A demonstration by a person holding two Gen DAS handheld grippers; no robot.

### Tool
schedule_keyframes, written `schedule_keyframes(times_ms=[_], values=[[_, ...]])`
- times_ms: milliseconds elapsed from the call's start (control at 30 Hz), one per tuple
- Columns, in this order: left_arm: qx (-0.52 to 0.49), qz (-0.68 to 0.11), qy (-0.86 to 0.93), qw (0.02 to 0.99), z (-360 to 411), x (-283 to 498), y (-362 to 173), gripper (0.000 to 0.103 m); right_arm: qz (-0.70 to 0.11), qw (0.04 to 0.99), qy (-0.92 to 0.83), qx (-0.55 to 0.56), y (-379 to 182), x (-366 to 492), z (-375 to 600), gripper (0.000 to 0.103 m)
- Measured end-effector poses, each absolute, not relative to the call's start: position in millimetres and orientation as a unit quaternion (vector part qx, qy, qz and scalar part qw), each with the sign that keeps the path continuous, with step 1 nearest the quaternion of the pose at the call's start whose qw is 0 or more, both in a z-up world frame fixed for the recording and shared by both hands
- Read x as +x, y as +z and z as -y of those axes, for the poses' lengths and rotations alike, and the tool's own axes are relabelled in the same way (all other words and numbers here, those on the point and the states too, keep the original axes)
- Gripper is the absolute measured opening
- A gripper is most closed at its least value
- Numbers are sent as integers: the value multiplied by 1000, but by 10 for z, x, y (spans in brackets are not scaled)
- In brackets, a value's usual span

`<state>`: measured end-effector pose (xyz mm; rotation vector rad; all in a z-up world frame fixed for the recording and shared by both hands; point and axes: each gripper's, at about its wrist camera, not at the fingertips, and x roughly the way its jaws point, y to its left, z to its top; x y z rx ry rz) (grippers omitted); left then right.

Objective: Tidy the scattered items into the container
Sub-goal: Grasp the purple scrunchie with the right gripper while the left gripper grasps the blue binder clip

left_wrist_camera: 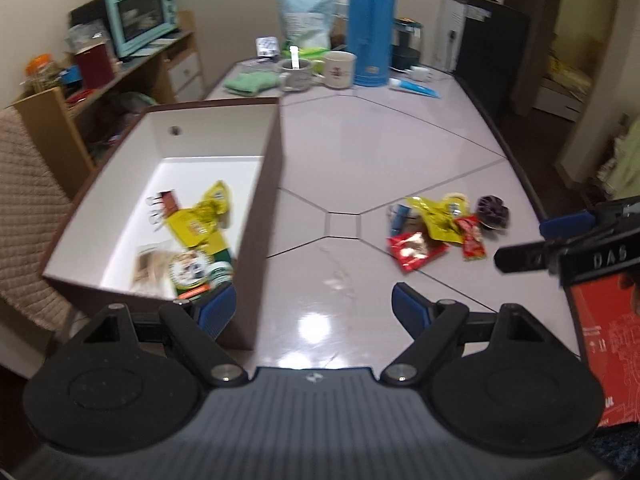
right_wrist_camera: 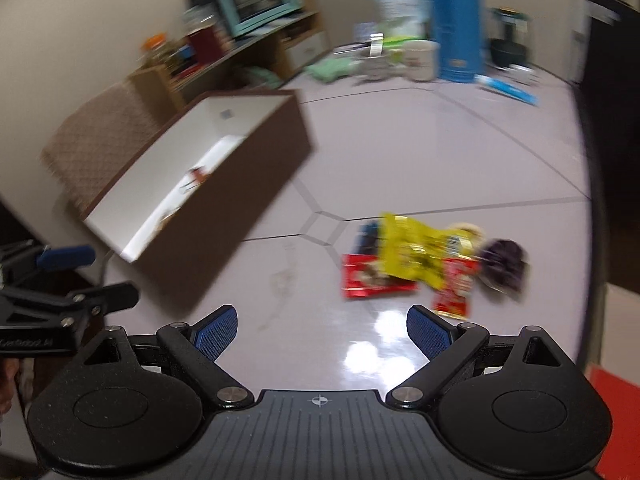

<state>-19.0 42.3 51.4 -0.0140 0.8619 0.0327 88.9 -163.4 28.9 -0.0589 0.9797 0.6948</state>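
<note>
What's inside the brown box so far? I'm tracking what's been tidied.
In the box: yellow packets, a green-labelled packet, a small brown item. Anything beneath them is hidden.

Open box (left_wrist_camera: 264, 216) left on the table (left_wrist_camera: 380, 152), packets (left_wrist_camera: 434, 226) right, flask (left_wrist_camera: 368, 24) behind

Open lane: bare table (left_wrist_camera: 360, 152) lay between box (left_wrist_camera: 268, 216) and wrappers (left_wrist_camera: 436, 228).
Left barrier: box wall.
Far clutter: flask (left_wrist_camera: 368, 24), mugs (left_wrist_camera: 340, 69).

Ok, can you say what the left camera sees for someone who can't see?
Open left gripper, nothing between its jaws, over a pale table. A brown box holds snack packets; more packets lie scattered to its right.
</note>
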Motion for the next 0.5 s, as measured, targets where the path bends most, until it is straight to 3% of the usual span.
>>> schedule_keyframes(times_ms=[267, 500], values=[[6, -433, -58, 899, -155, 209, 302, 81, -468, 849, 244, 23, 214, 1114, 2151, 94], [15, -450, -91, 888, -6, 561, 56, 67, -472, 854, 216, 29, 69, 1306, 2343, 94]])
